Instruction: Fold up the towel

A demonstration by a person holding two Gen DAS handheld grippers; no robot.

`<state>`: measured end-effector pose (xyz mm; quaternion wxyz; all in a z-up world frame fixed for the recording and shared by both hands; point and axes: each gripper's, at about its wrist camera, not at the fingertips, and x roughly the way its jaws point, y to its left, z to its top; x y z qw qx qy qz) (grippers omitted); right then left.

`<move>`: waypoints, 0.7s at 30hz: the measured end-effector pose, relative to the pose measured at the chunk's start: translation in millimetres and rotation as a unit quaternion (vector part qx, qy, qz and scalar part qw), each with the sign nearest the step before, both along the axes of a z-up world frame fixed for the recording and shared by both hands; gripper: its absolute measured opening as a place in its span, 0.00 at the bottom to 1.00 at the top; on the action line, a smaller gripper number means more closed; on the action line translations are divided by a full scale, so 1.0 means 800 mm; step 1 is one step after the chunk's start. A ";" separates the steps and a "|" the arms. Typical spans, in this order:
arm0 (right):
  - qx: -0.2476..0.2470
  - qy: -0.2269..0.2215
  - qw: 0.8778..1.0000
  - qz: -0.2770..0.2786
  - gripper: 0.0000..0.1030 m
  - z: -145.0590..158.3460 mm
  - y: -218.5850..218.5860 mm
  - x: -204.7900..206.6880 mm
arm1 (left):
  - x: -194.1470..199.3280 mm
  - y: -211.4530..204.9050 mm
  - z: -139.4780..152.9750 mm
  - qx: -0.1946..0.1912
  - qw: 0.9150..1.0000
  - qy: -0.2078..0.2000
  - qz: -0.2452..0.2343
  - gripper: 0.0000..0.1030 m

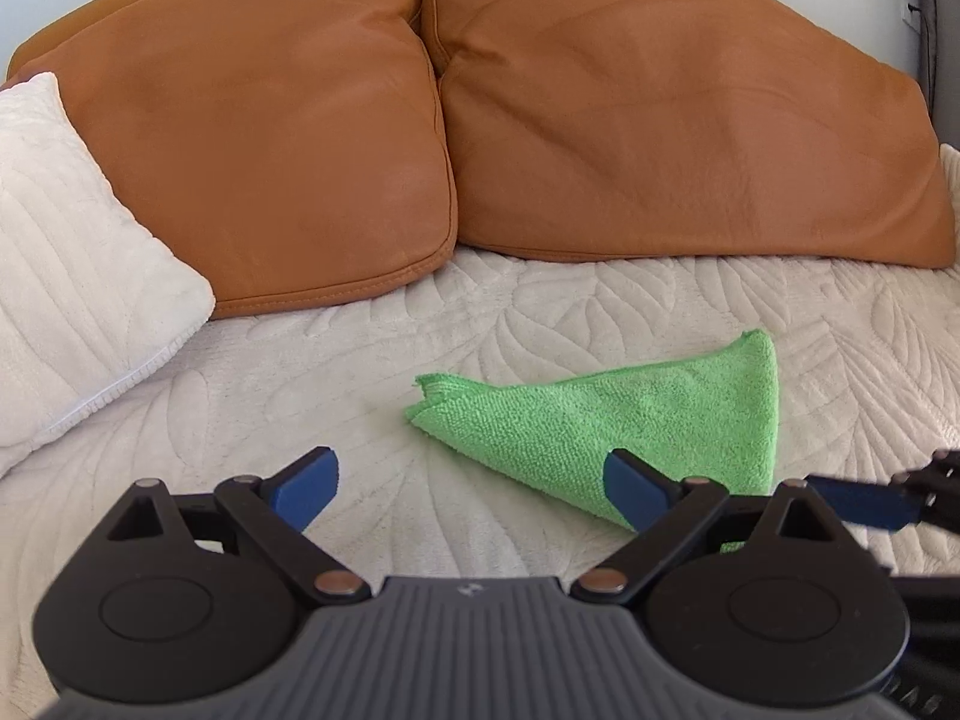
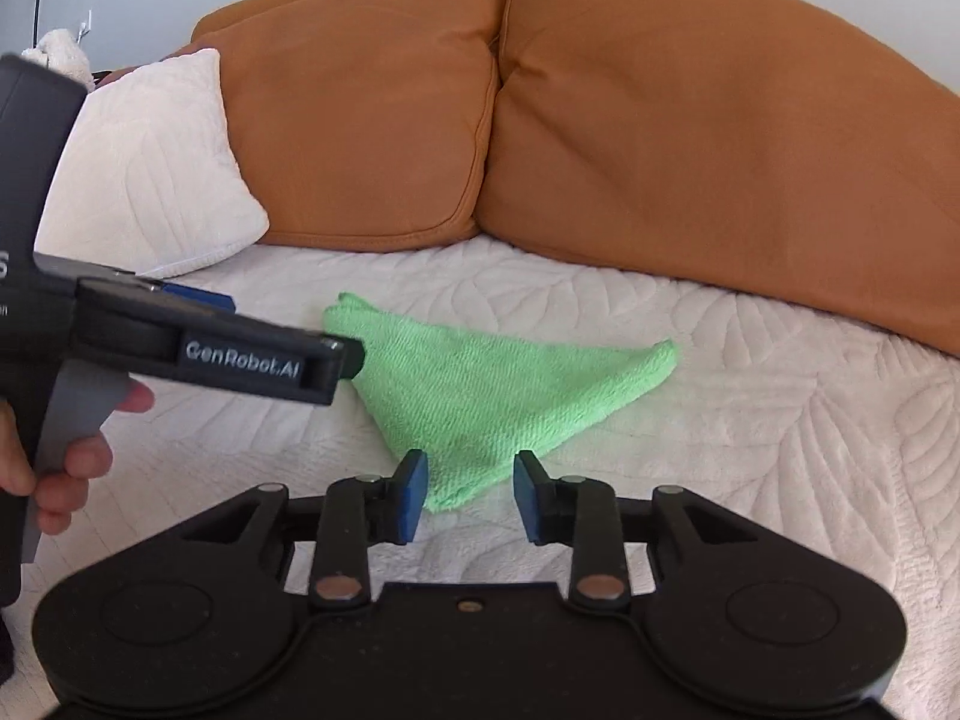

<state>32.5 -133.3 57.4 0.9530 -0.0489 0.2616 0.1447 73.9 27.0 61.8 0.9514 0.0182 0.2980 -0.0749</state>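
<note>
The green towel lies folded into a triangle on the quilted white cover, in front of two tan leather cushions; the right gripper hovers at its near corner, jaws parted, nothing between them; the left gripper spreads wide at the towel's left side, empty too; a white pillow leans at far left, well apart from the towel.
</note>
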 end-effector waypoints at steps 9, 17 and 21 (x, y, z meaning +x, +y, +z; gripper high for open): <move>0.089 -0.008 0.995 -0.043 0.32 0.016 -0.036 0.088 | -0.015 -0.015 -0.002 0.008 0.998 0.011 -0.057 0.94; 0.033 0.003 0.997 -0.067 0.32 -0.015 -0.024 0.109 | -0.017 -0.026 -0.007 0.025 0.997 0.009 -0.078 0.94; 0.052 -0.014 0.994 -0.091 0.46 -0.005 -0.041 0.107 | -0.013 -0.019 -0.009 0.022 0.997 0.013 -0.067 0.94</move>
